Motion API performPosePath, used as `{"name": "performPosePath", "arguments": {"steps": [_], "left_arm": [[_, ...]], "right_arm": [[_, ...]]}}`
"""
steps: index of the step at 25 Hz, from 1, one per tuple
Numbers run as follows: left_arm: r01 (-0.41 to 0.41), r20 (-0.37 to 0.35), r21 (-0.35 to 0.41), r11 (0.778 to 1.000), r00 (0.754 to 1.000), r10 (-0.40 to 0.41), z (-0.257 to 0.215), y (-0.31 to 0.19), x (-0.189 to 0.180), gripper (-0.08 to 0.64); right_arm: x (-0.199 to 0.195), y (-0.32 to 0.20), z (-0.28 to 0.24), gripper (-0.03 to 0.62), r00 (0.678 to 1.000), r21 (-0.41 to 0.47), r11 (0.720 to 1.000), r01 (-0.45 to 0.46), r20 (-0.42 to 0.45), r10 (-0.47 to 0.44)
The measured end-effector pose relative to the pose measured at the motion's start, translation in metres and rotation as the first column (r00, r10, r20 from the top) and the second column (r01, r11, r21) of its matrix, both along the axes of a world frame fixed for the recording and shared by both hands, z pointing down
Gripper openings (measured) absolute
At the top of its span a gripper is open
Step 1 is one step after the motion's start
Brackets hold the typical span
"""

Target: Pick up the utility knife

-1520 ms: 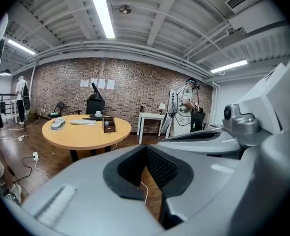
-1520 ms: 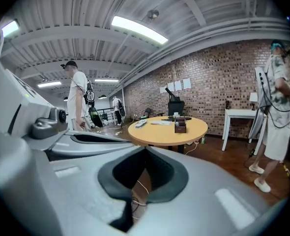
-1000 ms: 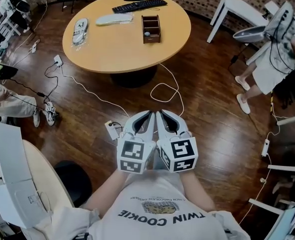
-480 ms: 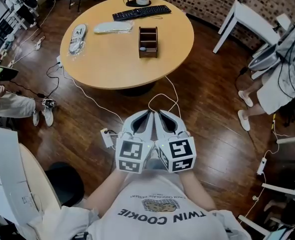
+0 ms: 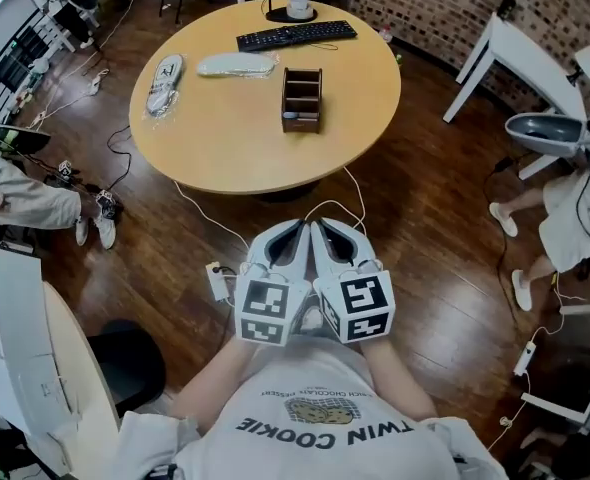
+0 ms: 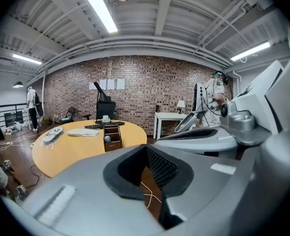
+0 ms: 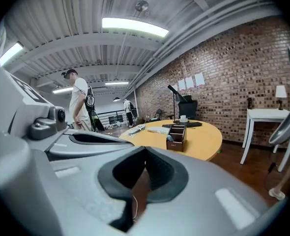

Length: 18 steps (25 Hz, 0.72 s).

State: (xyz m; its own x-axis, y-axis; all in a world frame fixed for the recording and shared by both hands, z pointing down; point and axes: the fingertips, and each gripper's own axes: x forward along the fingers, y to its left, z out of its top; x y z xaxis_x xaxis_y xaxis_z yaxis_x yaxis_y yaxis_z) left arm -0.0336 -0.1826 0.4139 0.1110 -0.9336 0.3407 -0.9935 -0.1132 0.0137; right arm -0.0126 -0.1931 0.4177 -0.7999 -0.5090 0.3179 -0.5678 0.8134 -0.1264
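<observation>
My left gripper [image 5: 293,231] and right gripper [image 5: 325,229] are held side by side in front of my chest, above the wooden floor, pointing at the round wooden table [image 5: 225,138]. Both are shut with nothing between their jaws, as the left gripper view [image 6: 146,149] and the right gripper view [image 7: 145,152] also show. A brown wooden organizer [image 5: 302,98] stands on the table with a small grey item [image 5: 291,115] in its near compartment. I cannot make out a utility knife from here. The organizer [image 6: 111,136] is far ahead of the jaws.
On the table lie a black keyboard [image 5: 296,34], a white flat pack [image 5: 235,64], a bagged item [image 5: 163,71] and a cup [image 5: 299,6]. White cables and a power strip [image 5: 219,280] trail over the floor. A white table [image 5: 520,48] and people stand at the sides.
The table has come closer and shifted a little right in the head view. Both grippers stay together and shut in the same spot before my chest.
</observation>
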Motion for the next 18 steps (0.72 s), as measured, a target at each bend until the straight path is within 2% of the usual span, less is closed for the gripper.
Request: {"name": "performPosePath", "arguments": {"steps": [9,18], "left_arm": [[0.008,0.004,-0.011,1.000,1.000,-0.008,0.008,-0.045,-0.018,0.006],[-0.027,-0.008,-0.029,0.999,1.000,0.026,0.017,-0.104,-0.058,0.006]], "right_arm": [[-0.017,-0.044,0.008,0.000,1.000,-0.012,1.000,0.011,-0.006,-0.011],[-0.057,-0.102,0.018,0.000,0.999,-0.025,0.999,-0.021,-0.029,0.020]]}}
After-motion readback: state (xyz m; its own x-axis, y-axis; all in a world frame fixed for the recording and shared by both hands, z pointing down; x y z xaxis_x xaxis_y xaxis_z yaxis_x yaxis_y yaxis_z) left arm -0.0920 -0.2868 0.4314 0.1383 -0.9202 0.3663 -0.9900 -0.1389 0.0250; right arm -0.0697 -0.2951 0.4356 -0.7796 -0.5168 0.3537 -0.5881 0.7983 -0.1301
